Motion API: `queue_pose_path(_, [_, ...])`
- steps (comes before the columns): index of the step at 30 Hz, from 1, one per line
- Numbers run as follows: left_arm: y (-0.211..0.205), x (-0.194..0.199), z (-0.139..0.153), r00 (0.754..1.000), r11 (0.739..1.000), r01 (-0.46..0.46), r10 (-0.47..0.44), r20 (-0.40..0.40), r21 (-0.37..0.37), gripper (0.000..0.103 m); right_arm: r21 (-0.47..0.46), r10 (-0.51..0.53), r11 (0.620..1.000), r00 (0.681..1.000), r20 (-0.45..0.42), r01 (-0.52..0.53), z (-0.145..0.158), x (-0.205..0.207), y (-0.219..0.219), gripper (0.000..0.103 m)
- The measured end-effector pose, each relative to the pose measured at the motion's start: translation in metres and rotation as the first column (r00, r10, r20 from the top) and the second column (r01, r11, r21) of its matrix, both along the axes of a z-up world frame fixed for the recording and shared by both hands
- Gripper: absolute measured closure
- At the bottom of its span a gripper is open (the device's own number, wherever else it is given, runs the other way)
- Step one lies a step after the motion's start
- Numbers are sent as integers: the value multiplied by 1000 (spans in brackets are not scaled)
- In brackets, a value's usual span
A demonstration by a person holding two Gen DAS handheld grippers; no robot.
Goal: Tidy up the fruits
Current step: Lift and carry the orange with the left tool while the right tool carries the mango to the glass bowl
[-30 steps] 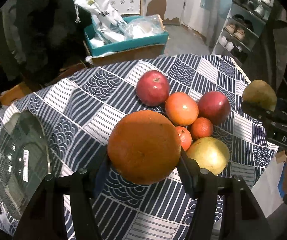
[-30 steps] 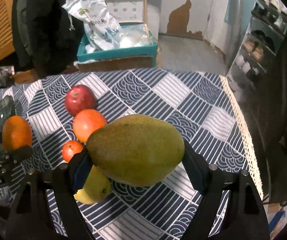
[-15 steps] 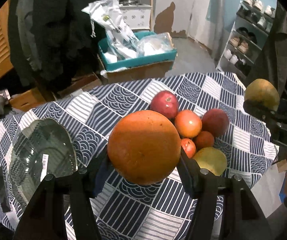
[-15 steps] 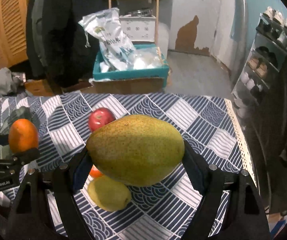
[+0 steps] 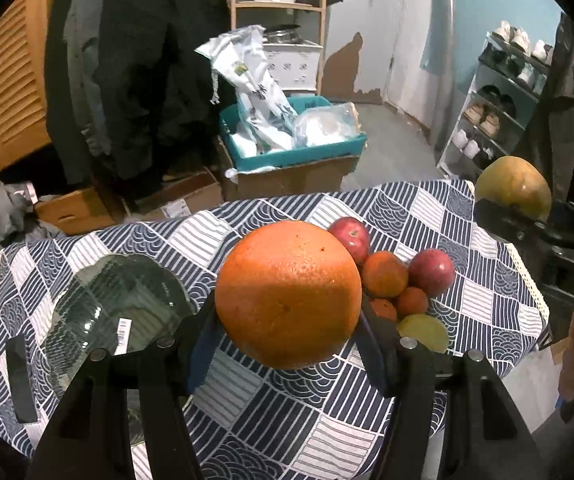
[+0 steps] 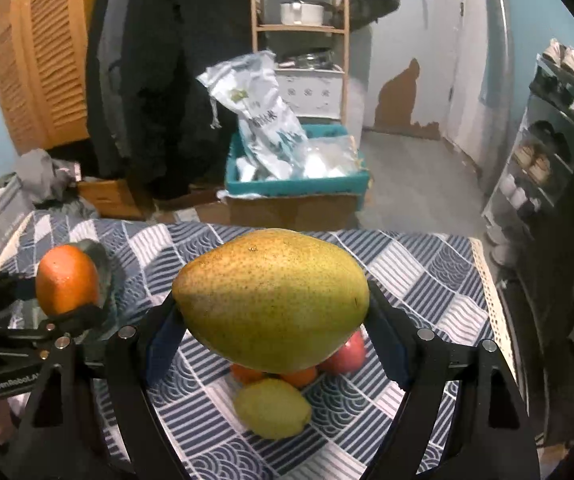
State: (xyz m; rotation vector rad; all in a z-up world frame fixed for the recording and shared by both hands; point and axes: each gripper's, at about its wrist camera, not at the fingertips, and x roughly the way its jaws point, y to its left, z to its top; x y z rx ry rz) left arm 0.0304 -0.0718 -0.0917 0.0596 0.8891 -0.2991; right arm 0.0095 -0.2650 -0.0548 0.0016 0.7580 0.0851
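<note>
**Two round fruits held high: a slip is the main risk**

The left gripper [image 5: 287, 344] has its jaws closed against the sides of a large orange [image 5: 288, 294], and the right gripper [image 6: 271, 336] has its jaws spread wide yet clamped on the two ends of a mango [image 6: 271, 300]. Both fruits hang above the table [image 5: 279, 424], clear of its cloth.

In my judgement the chief danger is a slip. The orange is a near sphere with a pebbled, waxy peel, and the pads meet it only at two small patches; a tilt or a loosened squeeze could let it roll out. The mango is an egg-shaped body with smooth, speckled yellow-green skin, held across its long axis, so it could pivot between the pads. Either fruit falling would land in or beside the fruit pile [image 5: 399, 280], at about 3 o'clock from the orange in the left view, and scatter it toward the table edge. Squeezing harder could bruise the mango's soft flesh.

The clear glass bowl [image 5: 115, 312], at about 9 o'clock from the orange, is hard and smooth, with a barcode sticker on it; a dropped fruit could knock it. The cloth is a blue and white patchwork print and may slide.
</note>
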Motion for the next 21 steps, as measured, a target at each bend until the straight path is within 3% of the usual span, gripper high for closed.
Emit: queue_pose_path(21, [98, 3, 8, 983, 983, -182, 183, 13, -36, 39, 37, 157, 987, 988, -5, -156, 8, 34, 103, 21])
